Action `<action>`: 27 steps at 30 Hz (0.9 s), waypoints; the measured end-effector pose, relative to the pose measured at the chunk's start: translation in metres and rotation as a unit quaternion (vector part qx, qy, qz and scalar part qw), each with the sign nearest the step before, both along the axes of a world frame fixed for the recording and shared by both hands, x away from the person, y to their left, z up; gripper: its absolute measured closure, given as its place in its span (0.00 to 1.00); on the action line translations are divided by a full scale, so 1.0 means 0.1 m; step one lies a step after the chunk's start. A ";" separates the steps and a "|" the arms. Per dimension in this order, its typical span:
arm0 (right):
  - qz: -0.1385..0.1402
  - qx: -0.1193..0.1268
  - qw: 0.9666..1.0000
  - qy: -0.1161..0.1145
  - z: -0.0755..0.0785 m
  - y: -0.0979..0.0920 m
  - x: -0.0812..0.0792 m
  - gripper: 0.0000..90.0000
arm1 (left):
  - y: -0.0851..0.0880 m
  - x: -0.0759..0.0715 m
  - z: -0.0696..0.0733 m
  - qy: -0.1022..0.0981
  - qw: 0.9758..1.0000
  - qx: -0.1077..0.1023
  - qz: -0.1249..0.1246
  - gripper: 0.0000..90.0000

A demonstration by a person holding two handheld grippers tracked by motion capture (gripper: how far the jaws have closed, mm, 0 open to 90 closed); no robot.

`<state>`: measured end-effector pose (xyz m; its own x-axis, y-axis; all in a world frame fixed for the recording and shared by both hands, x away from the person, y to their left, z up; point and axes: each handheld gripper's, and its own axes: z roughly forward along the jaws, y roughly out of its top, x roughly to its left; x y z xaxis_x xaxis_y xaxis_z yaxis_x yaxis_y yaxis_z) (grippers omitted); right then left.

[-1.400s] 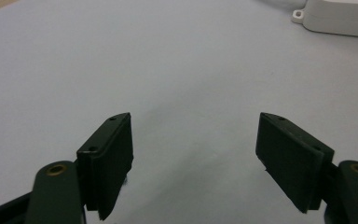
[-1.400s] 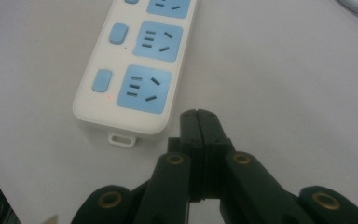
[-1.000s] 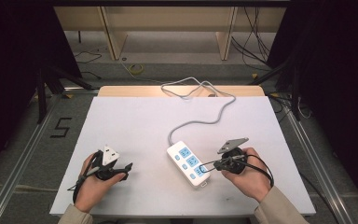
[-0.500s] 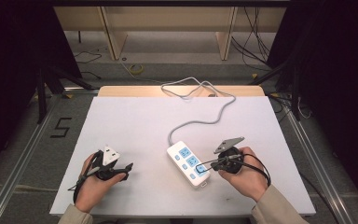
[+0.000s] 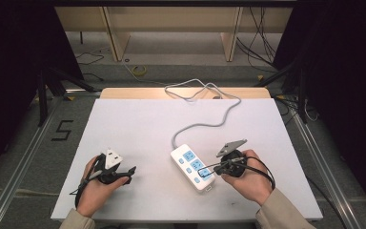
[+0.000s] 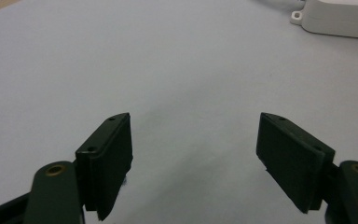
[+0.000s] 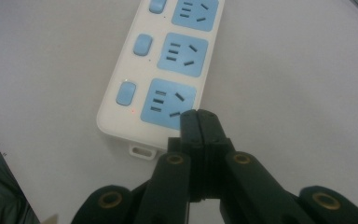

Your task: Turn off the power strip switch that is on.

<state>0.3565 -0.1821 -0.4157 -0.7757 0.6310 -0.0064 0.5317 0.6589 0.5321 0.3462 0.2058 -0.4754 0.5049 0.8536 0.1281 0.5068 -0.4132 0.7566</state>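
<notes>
High view: power strip [image 5: 193, 168] lower centre on desk [image 5: 143, 124], cord [image 5: 205, 102] running to top edge. Right gripper [image 5: 208, 169] at strip's near end; left gripper [image 5: 129, 172] lower left, well apart.
Left gripper view: jaws wide, empty; strip corner upper right.
Right gripper view: jaws closed, empty, tips over nearest socket [image 7: 168, 102].

I see the power strip [image 7: 168, 70] as smooth white plastic with a soft sheen, its sockets and switches in pale blue plastic. My tabletop [image 5: 138, 129] looks like a matt, pale sheet, even and unmarked. The tongs' pads [image 6: 109, 161] look like dull black rubber or plastic, with brass-coloured rivets.
</notes>
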 end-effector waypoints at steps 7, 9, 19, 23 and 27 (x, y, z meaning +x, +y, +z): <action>0.006 -0.002 1.000 0.000 0.02 0.05 0.01 1.00 | 0.00 0.00 0.00 0.000 1.000 0.001 -0.002 0.30; 0.006 -0.003 1.000 0.000 0.02 0.06 0.01 1.00 | -0.01 0.00 0.00 0.001 1.000 0.000 -0.001 0.30; 0.010 -0.005 1.000 0.003 0.04 0.12 0.02 1.00 | 0.00 0.00 0.00 -0.001 1.000 -0.001 -0.001 0.30; 0.011 -0.006 1.000 0.004 0.05 0.15 0.03 1.00 | -0.01 0.00 0.00 -0.001 1.000 -0.002 0.000 0.30; 0.014 -0.007 1.000 0.006 0.05 0.17 0.04 1.00 | 0.00 0.00 0.01 -0.001 1.000 -0.001 -0.001 0.30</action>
